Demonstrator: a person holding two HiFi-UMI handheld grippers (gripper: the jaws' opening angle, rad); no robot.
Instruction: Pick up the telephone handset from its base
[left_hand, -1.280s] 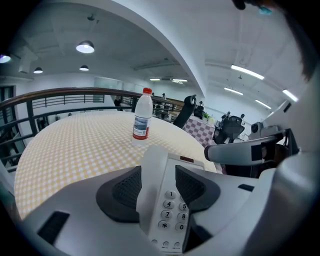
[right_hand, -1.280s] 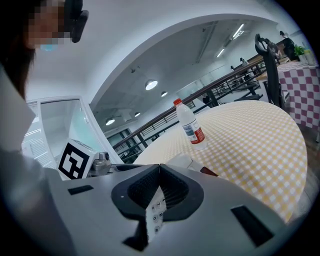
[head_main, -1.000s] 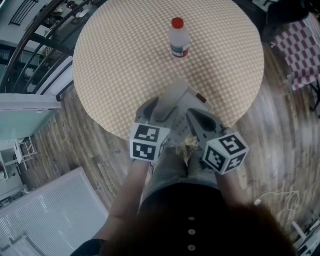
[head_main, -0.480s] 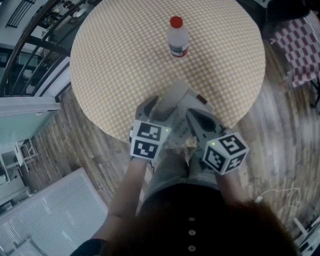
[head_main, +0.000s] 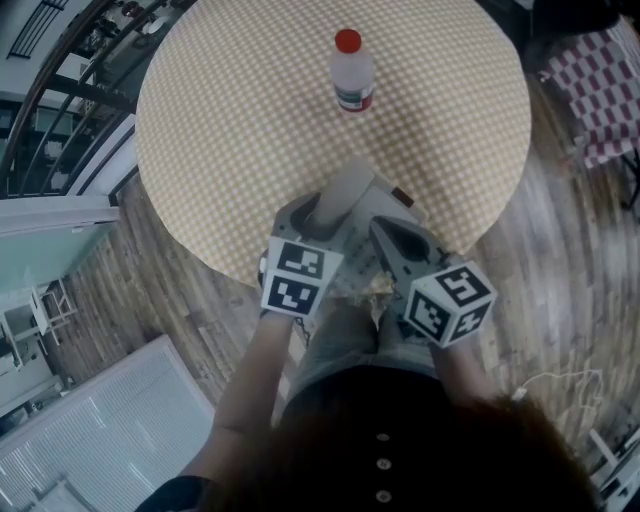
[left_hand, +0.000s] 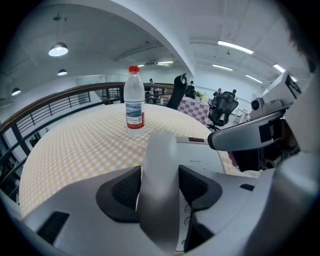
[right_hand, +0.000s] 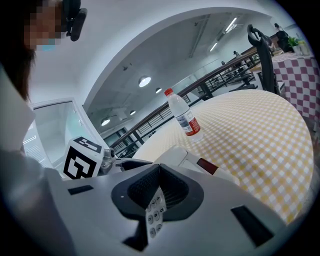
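Atop white base (left_hand: 207, 156), smooth pale-grey curved handset (left_hand: 160, 150), within left tool (left_hand: 160, 175).

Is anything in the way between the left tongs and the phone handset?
No, nothing visible is in the way. The handset sits right between the left tongs, whose jaws have just been closing and now touch its sides. The water bottle stands farther back on the table, well clear.
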